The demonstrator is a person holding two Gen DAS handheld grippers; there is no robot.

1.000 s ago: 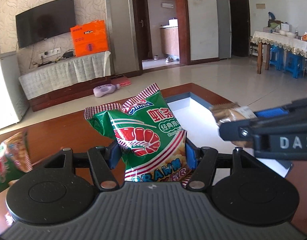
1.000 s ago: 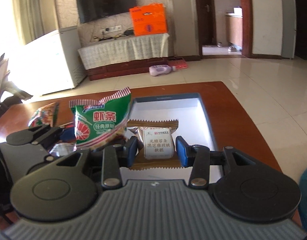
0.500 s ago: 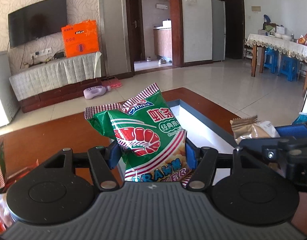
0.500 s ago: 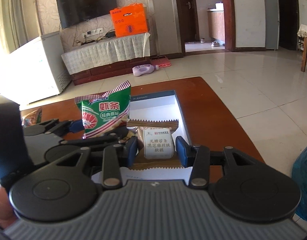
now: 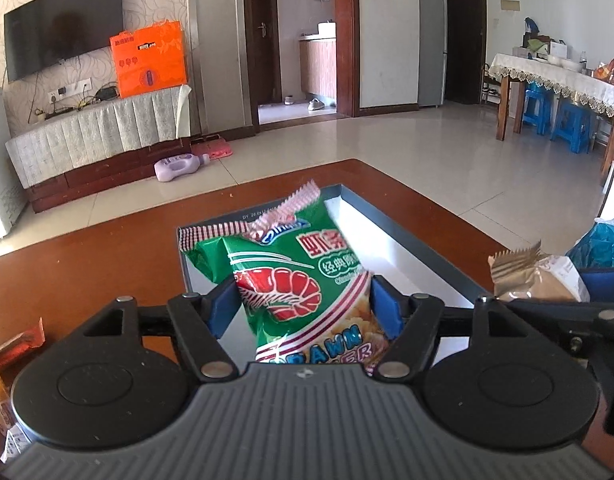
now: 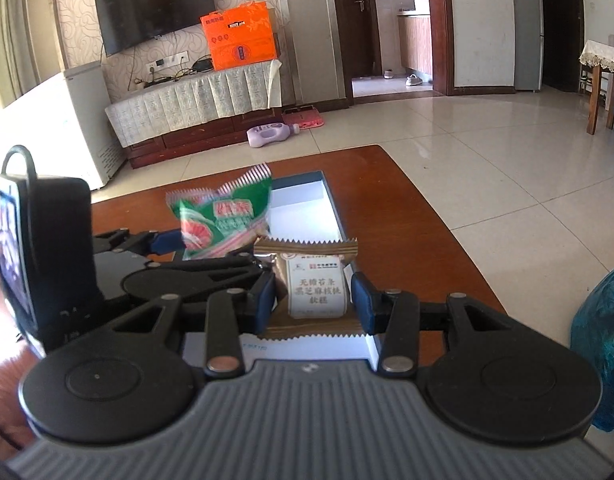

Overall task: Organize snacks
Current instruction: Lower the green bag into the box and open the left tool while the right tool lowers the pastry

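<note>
My left gripper [image 5: 301,304] is shut on a green prawn cracker bag [image 5: 295,276] and holds it over the near end of a shallow grey box with a white inside [image 5: 391,240]. My right gripper [image 6: 313,300] is shut on a brown wrapped cake with a white label [image 6: 313,292], above the near end of the same box [image 6: 303,204]. In the right wrist view the left gripper [image 6: 211,248] and its green bag [image 6: 223,220] are just left of the cake. In the left wrist view the cake [image 5: 535,276] shows at the right.
The box lies on a brown wooden table [image 5: 87,260]. Loose snack packets [image 5: 11,352] lie at the table's left edge. A blue plastic bag [image 6: 603,348] sits at the right. Beyond the table's far edge is tiled floor.
Both grippers have moved forward over the box with their snacks still held. The box now lies straight ahead of the left gripper, and the right gripper sits further right beside it.
</note>
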